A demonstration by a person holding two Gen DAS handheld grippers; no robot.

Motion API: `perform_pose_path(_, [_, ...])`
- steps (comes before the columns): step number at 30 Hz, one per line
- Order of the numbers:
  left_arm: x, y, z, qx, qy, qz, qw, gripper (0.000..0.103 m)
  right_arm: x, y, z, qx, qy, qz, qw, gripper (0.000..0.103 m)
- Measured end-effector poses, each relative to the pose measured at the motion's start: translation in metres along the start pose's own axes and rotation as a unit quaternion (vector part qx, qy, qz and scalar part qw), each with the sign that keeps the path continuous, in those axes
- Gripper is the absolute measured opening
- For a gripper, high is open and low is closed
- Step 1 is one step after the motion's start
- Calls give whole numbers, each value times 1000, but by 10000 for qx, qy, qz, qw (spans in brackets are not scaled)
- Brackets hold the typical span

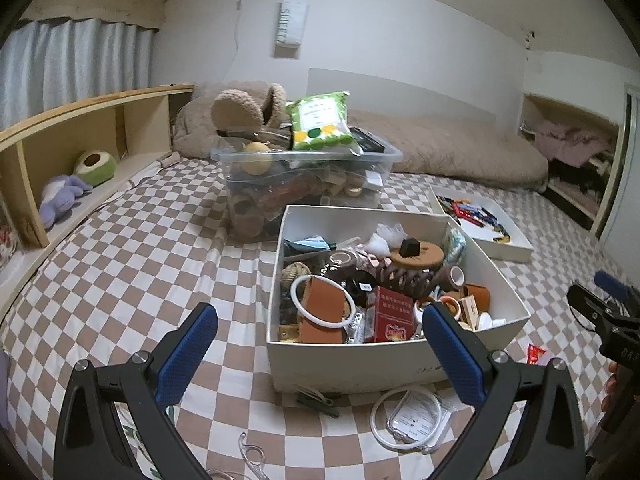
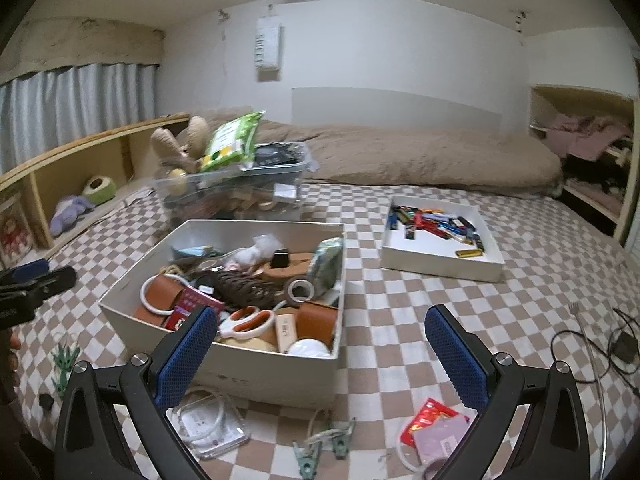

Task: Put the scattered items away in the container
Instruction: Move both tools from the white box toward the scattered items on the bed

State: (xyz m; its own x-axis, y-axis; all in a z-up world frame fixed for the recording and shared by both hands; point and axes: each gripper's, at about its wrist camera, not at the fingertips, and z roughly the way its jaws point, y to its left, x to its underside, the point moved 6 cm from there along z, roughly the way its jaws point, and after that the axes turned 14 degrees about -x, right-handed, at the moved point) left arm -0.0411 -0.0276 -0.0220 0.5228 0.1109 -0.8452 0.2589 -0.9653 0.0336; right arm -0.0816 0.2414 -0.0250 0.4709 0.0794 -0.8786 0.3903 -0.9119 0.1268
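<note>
Both tongs hang spread wide and empty above a bed (image 1: pixel 120 240) covered in a brown-and-white checked sheet: the left tongs (image 1: pixel 320 344) face the near wall of the white container (image 1: pixel 348 364), the right tongs (image 2: pixel 320 344) sit off its near right corner. The container is already heaped with odds and ends (orange-handled scissors (image 2: pixel 246 320) and a red packet (image 1: pixel 394 312) among them), its rim open all round. Just beside its near wall lie a coiled white tube on a clear packet (image 1: pixel 408 420), green clips (image 2: pixel 324 440) and a red sachet with a pink pouch (image 2: pixel 436 428). Bare sheet opens to the container's left and between it and the shallow white tray (image 2: pixel 440 264) of small colourful items. A clear plastic bin (image 1: pixel 304 160), overfilled, stands touching the container's far edge
</note>
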Motion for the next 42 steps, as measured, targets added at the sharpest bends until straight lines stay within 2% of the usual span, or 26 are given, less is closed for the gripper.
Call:
perform_pose_path(5, [-2, 14, -2, -148, -69, -107, 9998, 103, 5, -28, -8, 425, 44, 116, 9990, 103])
perform_pose_path(16, [0, 40, 2, -677, -116, -236, 9974, 103, 28, -80, -9, 834, 249, 653, 9941, 103])
perform_pose_path(26, [0, 56, 3, -811, -154, -351, 9960, 103, 48, -102, -8, 1110, 442, 1028, 9875, 103])
perform_pose_path(31, [3, 74, 10, -813, 35, -642, 9946, 103, 61, -107, -6, 1404, 563, 1105, 9823, 103])
perform_pose_path(38, [20, 100, 22, -898, 376, -971, 9905, 103, 81, -117, -10, 1211, 489, 1596, 9785, 103])
perform_pose_path(42, [29, 116, 34, -1150, 591, -957, 9870, 103, 92, -121, -14, 1073, 441, 1868, 9755, 103])
